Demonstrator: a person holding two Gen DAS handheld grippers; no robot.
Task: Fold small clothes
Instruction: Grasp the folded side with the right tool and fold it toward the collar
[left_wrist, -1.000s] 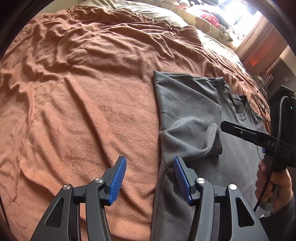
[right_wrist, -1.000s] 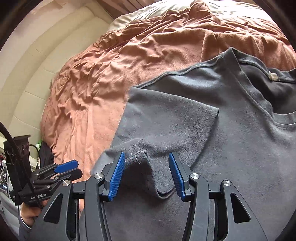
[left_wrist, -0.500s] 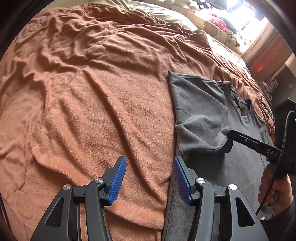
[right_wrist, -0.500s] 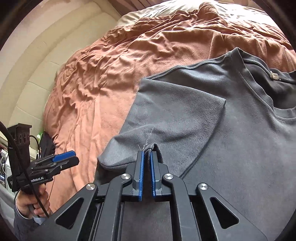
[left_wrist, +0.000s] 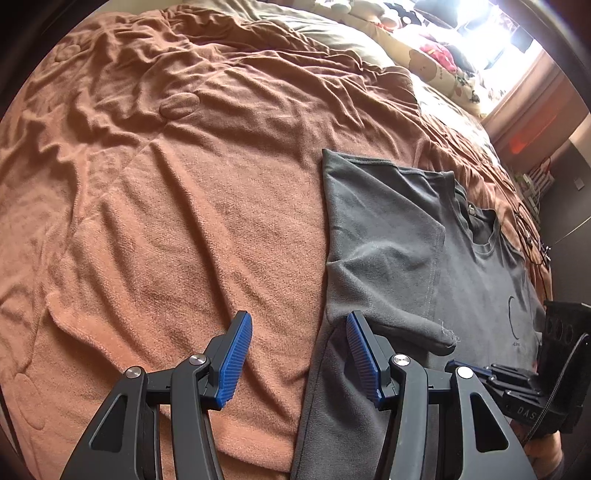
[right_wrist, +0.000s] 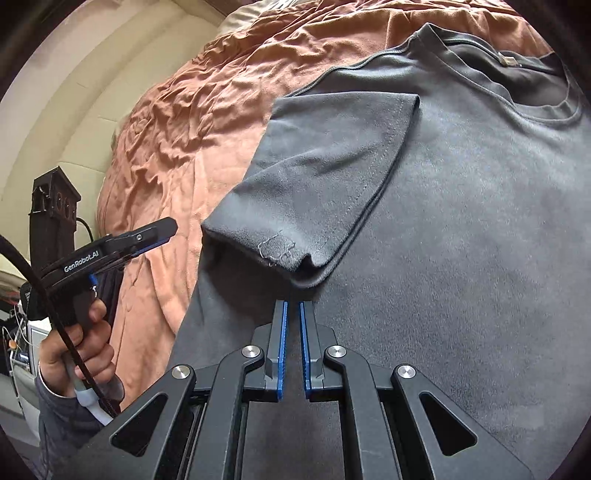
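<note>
Covering most of both views, a rumpled rust-brown blanket (left_wrist: 177, 206) is spread over the bed, with pillows and soft toys (left_wrist: 436, 62) seen at the far end near a bright window. Laid flat on the blanket is a dark grey T-shirt (right_wrist: 480, 229), collar (right_wrist: 546, 96) away from the cameras, its body filling the right half of the right wrist view. One short sleeve (right_wrist: 325, 177) is folded inward over the chest, its hemmed cuff lying across the body and a frayed thread (right_wrist: 275, 249) seen at the lower corner. The left gripper (left_wrist: 299, 350) is held about half open above the shirt's side edge, one blue pad over bare blanket and the other at the grey fabric; nothing is gripped. The right gripper (right_wrist: 291, 321) is seen with its pads nearly together, only a thin gap left, just short of the folded sleeve corner; no cloth is caught between them. A hand (right_wrist: 79, 354) in a grey sleeve is seen wrapped round the left gripper's handle, a black cable trailing past it.
</note>
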